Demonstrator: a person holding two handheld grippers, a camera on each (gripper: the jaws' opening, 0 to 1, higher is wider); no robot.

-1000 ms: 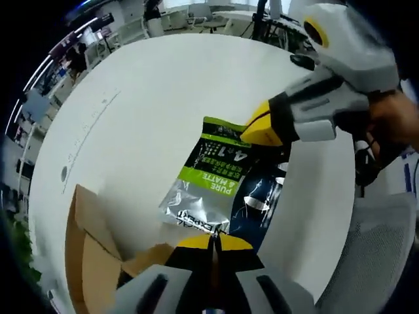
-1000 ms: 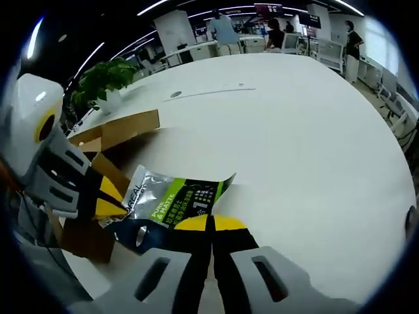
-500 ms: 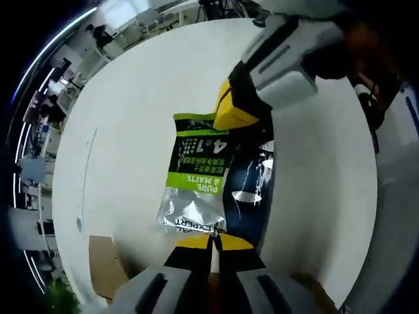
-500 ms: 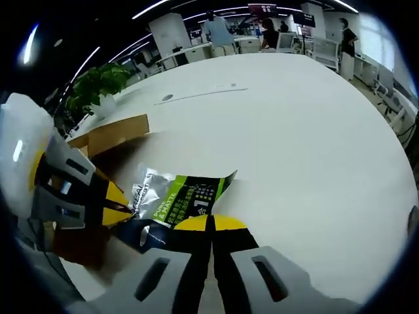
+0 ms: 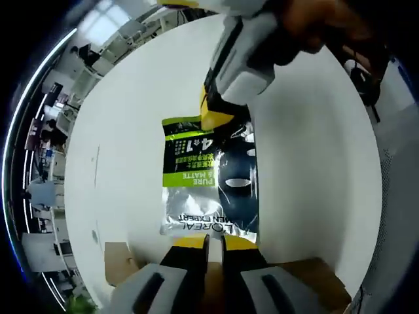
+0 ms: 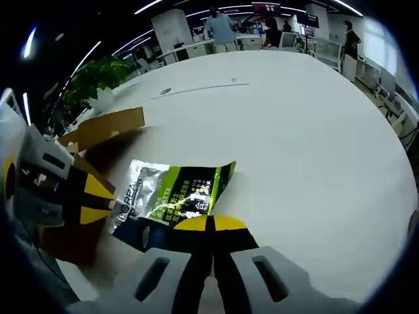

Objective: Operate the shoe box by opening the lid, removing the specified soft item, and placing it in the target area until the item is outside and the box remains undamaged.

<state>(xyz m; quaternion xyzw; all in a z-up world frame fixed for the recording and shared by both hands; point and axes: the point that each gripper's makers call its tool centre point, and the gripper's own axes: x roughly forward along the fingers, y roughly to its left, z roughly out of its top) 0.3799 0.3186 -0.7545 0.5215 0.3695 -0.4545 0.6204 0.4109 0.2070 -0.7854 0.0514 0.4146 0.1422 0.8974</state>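
Both grippers met at the foil pouch (image 5: pixel 200 180): the right gripper (image 6: pixel 211 224) had its jaws closed on the pouch's near edge, while the left gripper (image 5: pixel 207 243) stood with its jaws slightly parted just short of the opposite edge, holding nothing. One green, silver and dark blue pouch lay flat on the white table (image 6: pixel 314 124), outside the cardboard shoe box (image 6: pixel 98 134), which sat open beside it.

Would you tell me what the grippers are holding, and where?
The right gripper pinches the pouch by one end; the left gripper is open at the other end.
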